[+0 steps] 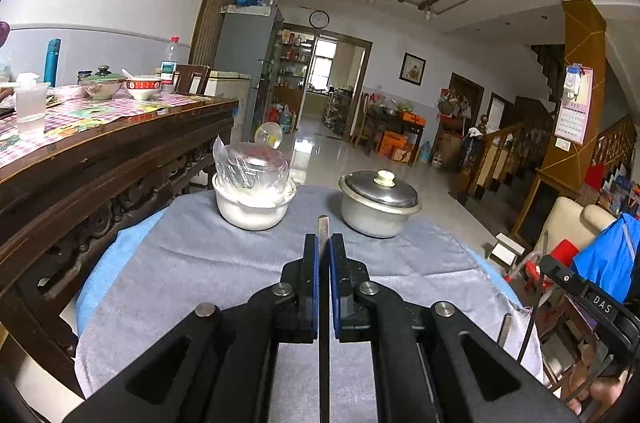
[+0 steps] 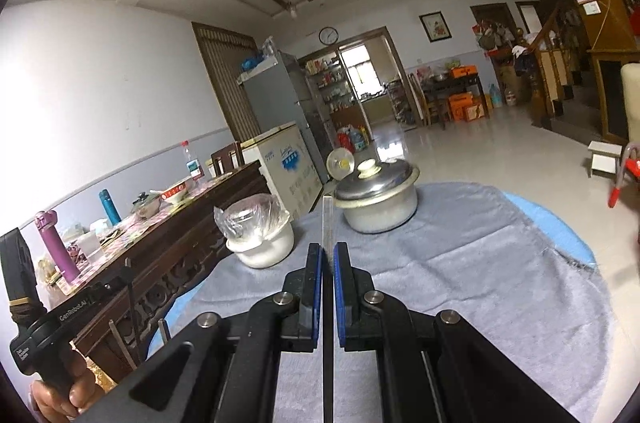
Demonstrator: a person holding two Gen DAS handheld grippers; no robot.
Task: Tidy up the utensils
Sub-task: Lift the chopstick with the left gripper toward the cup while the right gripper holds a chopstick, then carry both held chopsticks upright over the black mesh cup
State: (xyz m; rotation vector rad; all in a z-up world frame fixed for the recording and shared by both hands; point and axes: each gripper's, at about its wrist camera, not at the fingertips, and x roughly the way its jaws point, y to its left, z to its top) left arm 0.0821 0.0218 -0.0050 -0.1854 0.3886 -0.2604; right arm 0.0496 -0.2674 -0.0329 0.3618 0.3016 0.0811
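Note:
My left gripper (image 1: 324, 237) is shut on a thin flat metal utensil (image 1: 323, 225) whose tip sticks out just past the pads. It hovers over a round table under a grey cloth (image 1: 208, 263). My right gripper (image 2: 328, 245) is shut on a clear, flat, stick-like utensil (image 2: 327, 219) that points toward the pots. At the table's far side stand a white pot (image 1: 254, 209) holding a plastic-wrapped metal container and a grey metal pot with a lid (image 1: 378, 201). The same white pot (image 2: 266, 249) and lidded pot (image 2: 376, 199) show in the right wrist view.
A dark carved wooden table (image 1: 104, 159) with bowls, cups and bottles stands close on the left. A person's hand (image 2: 60, 399) grips the left tool's handle at lower left. A cream chair (image 1: 568, 219) and blue cloth sit at the right. Tiled floor lies beyond.

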